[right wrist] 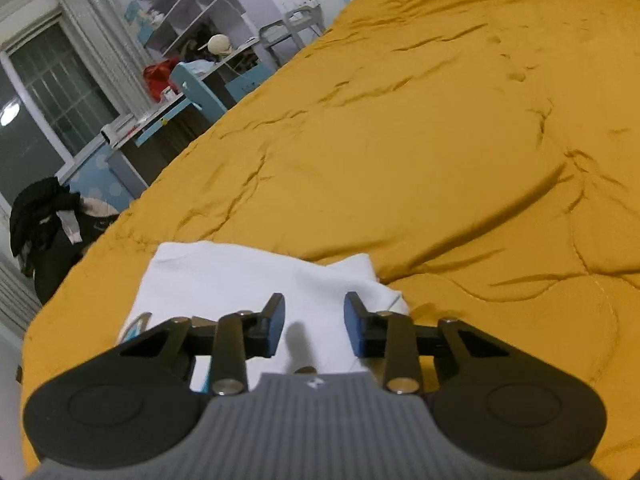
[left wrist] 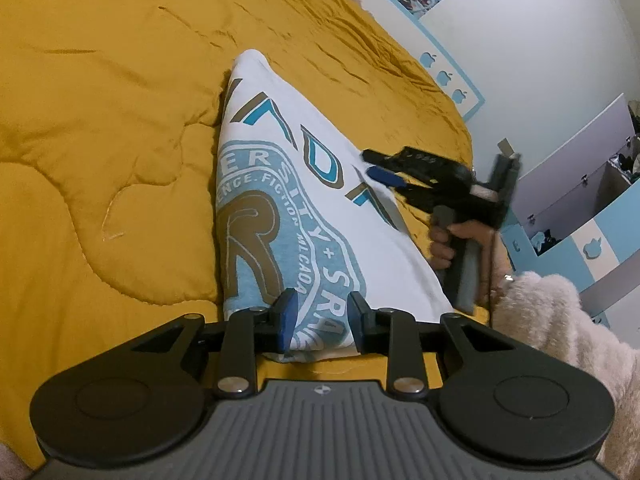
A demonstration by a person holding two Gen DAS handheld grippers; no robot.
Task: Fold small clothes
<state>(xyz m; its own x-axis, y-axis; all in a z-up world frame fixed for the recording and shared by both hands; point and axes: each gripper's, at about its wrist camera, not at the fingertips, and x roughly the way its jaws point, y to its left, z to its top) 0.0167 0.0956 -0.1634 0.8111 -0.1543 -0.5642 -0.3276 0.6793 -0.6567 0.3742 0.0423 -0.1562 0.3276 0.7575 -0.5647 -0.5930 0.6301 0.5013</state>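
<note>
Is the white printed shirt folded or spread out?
Folded: the shirt lies as a narrow panel on the yellow quilt, its printed logo cut off at the edge.

Printed on the white T-shirt, ahead of the left claw: "ERSITY" and "SRA" along a blue round badge, "ENCE.FICTION" on its inner ring (starts cut off by the fold). Large outlined letters farther ahead, not legible. Apple-shaped stickers on the wall trim, no wording.
</note>
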